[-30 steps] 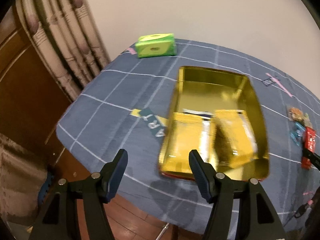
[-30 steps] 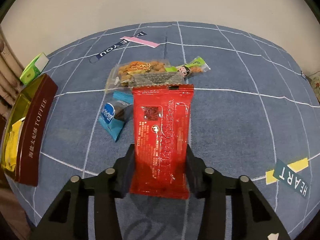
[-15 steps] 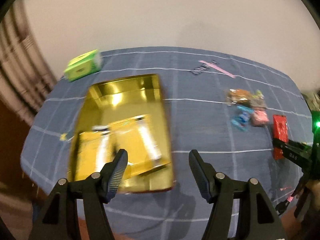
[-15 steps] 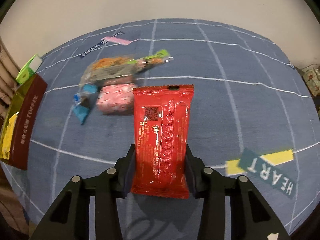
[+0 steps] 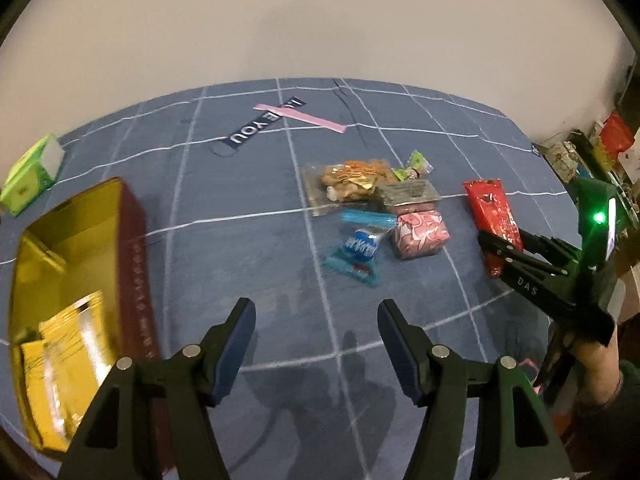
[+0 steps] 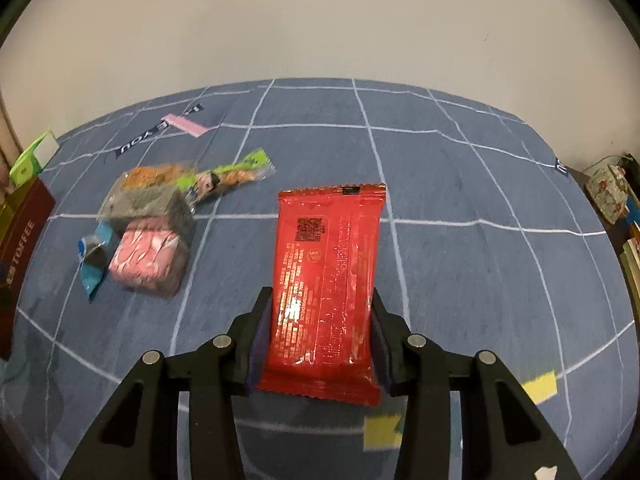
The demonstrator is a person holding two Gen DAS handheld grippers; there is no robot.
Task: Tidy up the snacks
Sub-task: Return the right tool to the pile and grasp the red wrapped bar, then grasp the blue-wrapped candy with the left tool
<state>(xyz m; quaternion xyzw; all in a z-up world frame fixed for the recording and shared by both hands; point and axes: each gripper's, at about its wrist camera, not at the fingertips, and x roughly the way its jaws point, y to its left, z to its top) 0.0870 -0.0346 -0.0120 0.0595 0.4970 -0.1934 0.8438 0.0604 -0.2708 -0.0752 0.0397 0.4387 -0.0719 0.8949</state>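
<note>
Here, my right gripper (image 6: 320,320) is closed on the red snack packet (image 6: 326,276); both fingers press its long sides, and the packet stands out forward above the blue tablecloth (image 6: 460,264). My left gripper (image 5: 316,328) is wide open with nothing between its blue fingers (image 5: 236,340), and it hangs over a bare part of the cloth. To its left, near the table edge, is the gold tin (image 5: 68,280) with a dark red outer wall; some yellow packets (image 5: 60,364) lie in its nearer end, though they are blurred. A little farther, in the middle of the table, the loose snacks lie together: a blue wrapped candy (image 5: 358,250), just beside it a pink patterned packet (image 5: 418,230), and behind these a clear bag of orange-brown snacks (image 5: 348,182) with a small green wrapper (image 5: 414,164) touching it. A grey packet (image 5: 410,194) lies between the clear bag and the pink one. Far left, a green box (image 5: 30,172) sits behind the tin. Farthest, a pink strip and dark printed letters (image 5: 276,122) are on the cloth, before the plain wall.
</note>
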